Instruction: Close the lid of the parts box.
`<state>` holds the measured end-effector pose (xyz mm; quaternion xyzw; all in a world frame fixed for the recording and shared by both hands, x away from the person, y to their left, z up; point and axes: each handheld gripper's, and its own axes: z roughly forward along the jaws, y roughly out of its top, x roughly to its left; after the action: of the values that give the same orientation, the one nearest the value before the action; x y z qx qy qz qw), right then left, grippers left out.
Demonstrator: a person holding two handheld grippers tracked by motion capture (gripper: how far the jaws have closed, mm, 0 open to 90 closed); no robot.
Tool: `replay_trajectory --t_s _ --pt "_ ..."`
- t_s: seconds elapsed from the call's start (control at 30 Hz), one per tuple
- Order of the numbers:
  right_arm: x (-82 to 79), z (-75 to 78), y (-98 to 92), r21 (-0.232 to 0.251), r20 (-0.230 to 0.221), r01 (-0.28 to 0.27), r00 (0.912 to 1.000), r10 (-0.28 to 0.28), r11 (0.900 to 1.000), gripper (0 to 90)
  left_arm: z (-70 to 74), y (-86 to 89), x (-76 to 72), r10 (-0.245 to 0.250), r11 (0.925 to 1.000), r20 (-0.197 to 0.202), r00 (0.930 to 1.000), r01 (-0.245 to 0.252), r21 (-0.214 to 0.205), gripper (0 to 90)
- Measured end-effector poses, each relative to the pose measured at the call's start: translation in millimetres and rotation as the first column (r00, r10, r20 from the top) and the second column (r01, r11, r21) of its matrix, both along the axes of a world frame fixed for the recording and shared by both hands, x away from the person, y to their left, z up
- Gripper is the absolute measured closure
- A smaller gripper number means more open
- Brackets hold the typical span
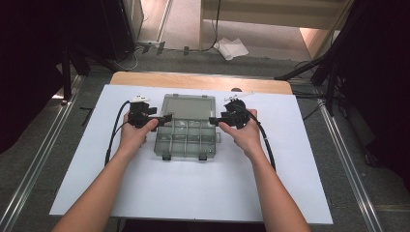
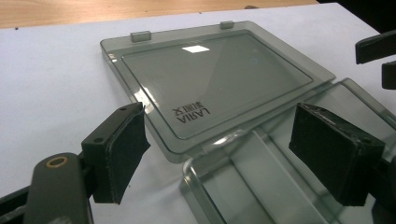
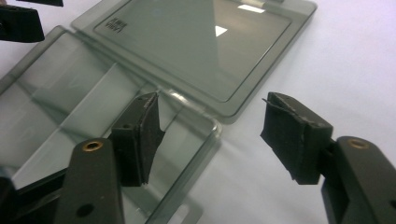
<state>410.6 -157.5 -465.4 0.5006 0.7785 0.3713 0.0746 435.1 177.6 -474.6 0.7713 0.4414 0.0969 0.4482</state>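
Smoke-grey translucent plastic organiser box (image 1: 186, 133), lying open near the middle of the white table cover (image 1: 290, 183), its lid (image 1: 188, 107) folded flat on the far side and the tray (image 1: 186, 140) on the near side. Tray is split by thin walls into rows of small compartments, apparently empty; two latch tabs show on the tray's near edge and two matching catches on the lid's far edge. Lid carries a moulded "LARIA" mark, read in the left gripper view. Judgement: light, rigid, thin-walled, smooth and likely slippery between pads; hinge line and latch tabs look like the weak spots. Best hold probably at the lid's side rims near the hinge corners, both sides together, so the lid swings evenly without twisting. Left gripper (image 1: 164, 117) sits at the box's left edge by the hinge, jaws apart and straddling the corner, pads not pressing. Right gripper (image 1: 212, 120) mirrors it at the right edge, jaws likewise apart, nothing clamped.
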Motion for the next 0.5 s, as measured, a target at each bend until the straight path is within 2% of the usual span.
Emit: replay_trajectory --t_s 0.13,0.3,0.4,0.5 --pt "7.9 -3.2 -3.8 0.057 -0.02 0.02 0.9996 -0.018 0.9982 39.2 0.3 -3.5 8.4 0.016 0.9998 -0.009 0.9998 -0.015 0.008 23.4" --pt "15.3 -6.7 -3.8 0.063 -0.036 0.037 0.9987 -0.035 0.9973 40.3 1.2 -8.1 16.7 0.047 0.9986 -0.023 0.9986 -0.046 0.027 29.3" --pt "18.9 -9.2 -2.2 0.062 -0.046 0.037 0.9983 -0.034 0.9974 40.2 -0.8 -7.2 22.7 0.08 0.9963 -0.054 0.9954 -0.078 0.036 34.2" --pt "23.0 -12.5 -3.1 0.073 -0.07 0.05 0.9965 -0.045 0.9961 41.0 -3.8 -3.7 29.3 0.112 0.9936 -0.109 0.9876 -0.11 0.025 41.6"
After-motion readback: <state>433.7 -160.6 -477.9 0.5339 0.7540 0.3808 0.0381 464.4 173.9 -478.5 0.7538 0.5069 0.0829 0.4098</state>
